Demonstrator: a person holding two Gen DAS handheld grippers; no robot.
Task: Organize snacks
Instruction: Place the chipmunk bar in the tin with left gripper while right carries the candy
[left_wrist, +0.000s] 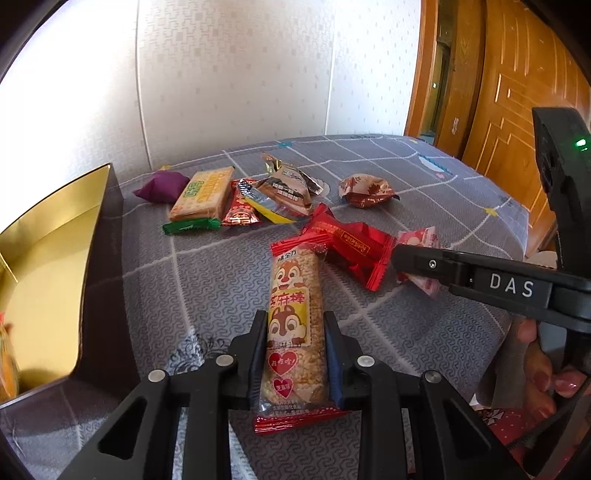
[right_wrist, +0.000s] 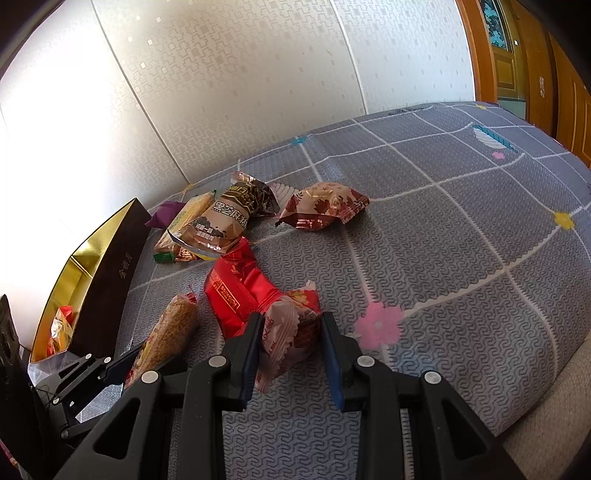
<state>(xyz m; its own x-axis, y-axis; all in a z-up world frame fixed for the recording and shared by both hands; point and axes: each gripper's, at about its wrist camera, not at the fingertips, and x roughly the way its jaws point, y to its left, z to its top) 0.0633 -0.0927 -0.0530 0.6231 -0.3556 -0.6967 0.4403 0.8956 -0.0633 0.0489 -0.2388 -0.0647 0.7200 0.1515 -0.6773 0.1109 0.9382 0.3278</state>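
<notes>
The left gripper (left_wrist: 295, 350) is closed on a long sesame snack bar in a clear wrapper with a cartoon squirrel and red crimped ends (left_wrist: 295, 325); both pads press the bar's sides at about its middle, and the bar runs lengthwise between the fingers, its far end reaching out past the tips and its near end towards the camera. The right gripper (right_wrist: 291, 350) is closed on a small pale pink-and-white wrapped snack (right_wrist: 282, 332), which sits between its fingertips, the wrapper bunched against both pads.

Just beyond and left of the right fingertips lies a shiny red foil packet (right_wrist: 236, 291), touching the pink snack. From the left wrist view this same packet lies just right of the bar's far end.

Further ahead of both grippers sits a loose cluster of snacks: a tan-and-green biscuit pack (left_wrist: 203, 194), a brown sesame-paste sachet (left_wrist: 288, 188), a purple pouch (left_wrist: 160, 186) and, apart to the right, a brown leaf-printed packet (left_wrist: 365, 190). All rest on a grey patterned cloth with a white grid (right_wrist: 461, 240).

Left of the left fingers stands an open dark box with a gold lining (left_wrist: 48, 266), a few wrapped snacks visible inside it.
</notes>
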